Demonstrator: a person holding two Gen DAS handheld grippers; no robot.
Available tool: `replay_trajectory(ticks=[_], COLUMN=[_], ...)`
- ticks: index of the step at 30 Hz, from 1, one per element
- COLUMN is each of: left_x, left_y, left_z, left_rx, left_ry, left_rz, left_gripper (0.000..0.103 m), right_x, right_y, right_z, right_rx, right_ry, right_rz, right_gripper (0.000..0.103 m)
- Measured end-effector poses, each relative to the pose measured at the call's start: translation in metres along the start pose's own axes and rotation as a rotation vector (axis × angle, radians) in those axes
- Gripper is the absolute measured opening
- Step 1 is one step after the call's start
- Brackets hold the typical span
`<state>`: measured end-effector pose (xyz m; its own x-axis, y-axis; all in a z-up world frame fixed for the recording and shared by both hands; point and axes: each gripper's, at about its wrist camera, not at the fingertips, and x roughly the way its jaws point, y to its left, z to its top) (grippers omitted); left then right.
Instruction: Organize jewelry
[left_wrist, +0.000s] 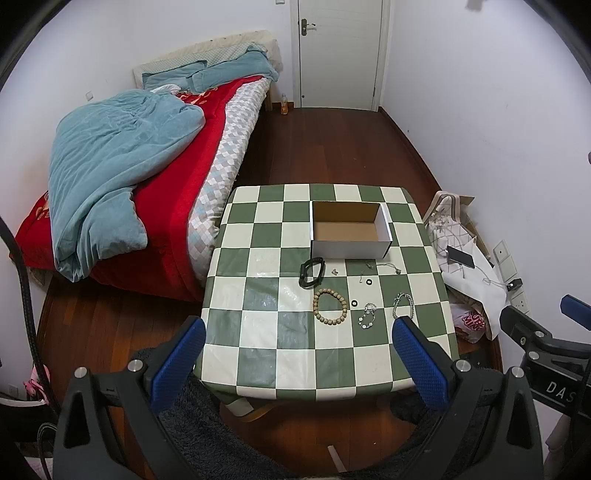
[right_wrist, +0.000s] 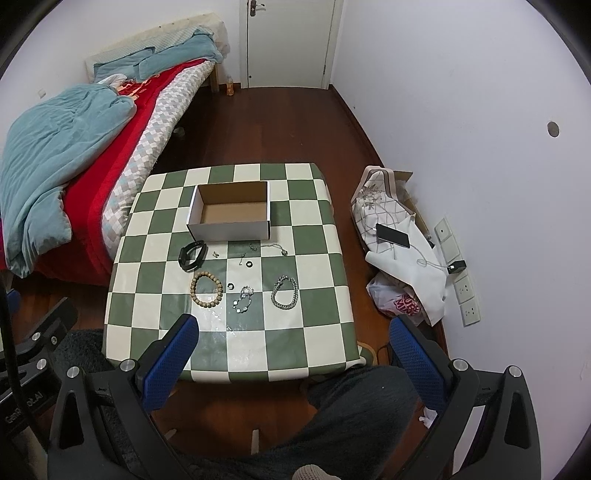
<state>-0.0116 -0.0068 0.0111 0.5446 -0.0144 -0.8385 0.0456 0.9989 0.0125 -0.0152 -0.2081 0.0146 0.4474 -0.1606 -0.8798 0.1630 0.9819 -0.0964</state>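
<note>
Both tongs, left (left_wrist: 297, 354) and right (right_wrist: 291, 352), are being held released above the desk (right_wrist: 325, 332), jewelry being left spread before the empty cardboard box (right_wrist: 229, 210), presumably for easy picking.

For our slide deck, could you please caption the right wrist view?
Open right claw above checkered table; jewelry lies before an empty cardboard box.
</note>
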Motion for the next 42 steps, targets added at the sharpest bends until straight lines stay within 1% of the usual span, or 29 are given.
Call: replay_trajectory(ticks=[16, 18, 21, 23, 26, 31, 34, 35, 36, 38, 42], left_x=[-0.004, 0.002, 0.026, 0.049, 0.089, 0.155, 0.192, 0.205, 0.218, 0.242, 0.277], left_y=[-0.011, -0.013, -0.01, -0.007, 0.007, 0.013, 0.013, 0.012, 0.012, 0.009, 0.002], left_z=[0.007, 0.012, 0.02, 0.025, 0.025, 0.028, 0.026, 0.025, 0.024, 0.02, 0.012], left_rx=[0.003, -0.001, -0.004, -0.009, -0.003, 0.027, 0.05, 0.056, 0.063, 0.068, 0.057], left_ry=[-0.005, -0.008, -0.002, 0.016, 0.057, 0.138, 0.187, 0.204, 0.224, 0.256, 0.326], left_rz=[-0.001, 0.017, 0.077, 0.121, 0.168, 0.215, 0.237, 0.241, 0.237, 0.231, 0.175], left_gripper=[0.103, 0.103, 0.103, 0.103, 0.103, 0.103, 0.103, 0.103, 0.103, 0.103, 0.102], right_x=[-0.003, -0.002, 0.008, 0.027, 0.06, 0.126, 0.175, 0.195, 0.207, 0.243, 0.293], right_y=[0.003, 0.003, 0.002, -0.003, -0.011, -0.022, -0.033, -0.037, -0.039, -0.044, -0.047], right_z=[0.002, 0.004, 0.01, 0.016, 0.024, 0.035, 0.032, 0.029, 0.028, 0.023, 0.009], right_rx=[-0.006, -0.001, 0.014, 0.038, 0.066, 0.096, 0.122, 0.134, 0.143, 0.167, 0.194], right_ry=[-0.001, -0.007, -0.01, 0.006, 0.031, 0.078, 0.12, 0.146, 0.161, 0.22, 0.289], right_rz=[-0.001, -0.005, -0.006, 0.003, -0.002, -0.062, -0.078, -0.077, -0.07, -0.058, -0.048], right_gripper=[0.103, 0.103, 0.103, 0.103, 0.103, 0.103, 0.101, 0.098, 0.092, 0.085, 0.076])
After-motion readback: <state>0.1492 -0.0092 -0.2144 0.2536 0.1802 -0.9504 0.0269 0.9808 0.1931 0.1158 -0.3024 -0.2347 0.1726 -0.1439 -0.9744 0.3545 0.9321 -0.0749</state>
